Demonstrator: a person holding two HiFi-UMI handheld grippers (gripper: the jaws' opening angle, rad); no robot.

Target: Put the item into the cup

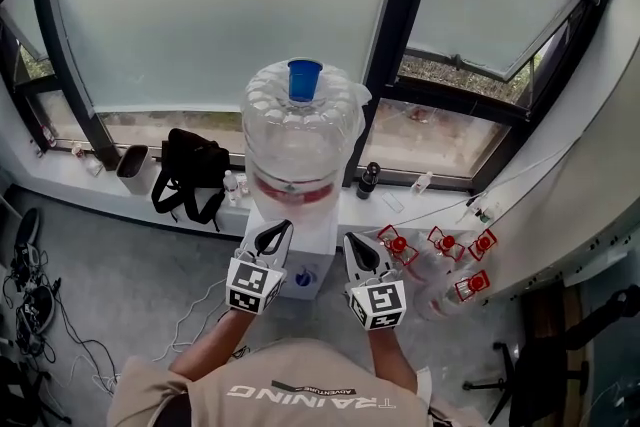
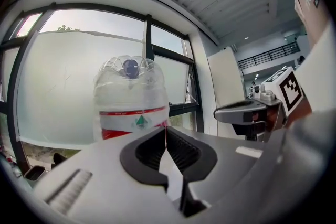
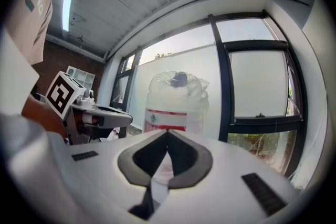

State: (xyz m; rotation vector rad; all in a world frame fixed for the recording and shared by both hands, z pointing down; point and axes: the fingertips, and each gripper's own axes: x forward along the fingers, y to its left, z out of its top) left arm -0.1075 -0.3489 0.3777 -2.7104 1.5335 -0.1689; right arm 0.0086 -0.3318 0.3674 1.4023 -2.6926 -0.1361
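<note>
A blue cup (image 1: 304, 80) stands on top of a big clear water jug (image 1: 298, 140) that sits on a white dispenser by the window. My left gripper (image 1: 277, 229) and right gripper (image 1: 353, 242) hover side by side in front of the dispenser, below the jug and well short of the cup. Both are shut, tips touching, with nothing between them. In the left gripper view the jug (image 2: 131, 105) rises beyond my shut left gripper (image 2: 166, 131), the cup (image 2: 130, 66) showing through its top. In the right gripper view the jug (image 3: 176, 105) and cup (image 3: 179, 79) stand ahead of the right gripper (image 3: 167, 134).
A black bag (image 1: 190, 170), a grey bin (image 1: 132, 162) and small bottles (image 1: 368, 180) sit on the window sill. Several empty jugs with red caps (image 1: 440, 260) lie right of the dispenser. Cables (image 1: 30, 305) cover the floor at left.
</note>
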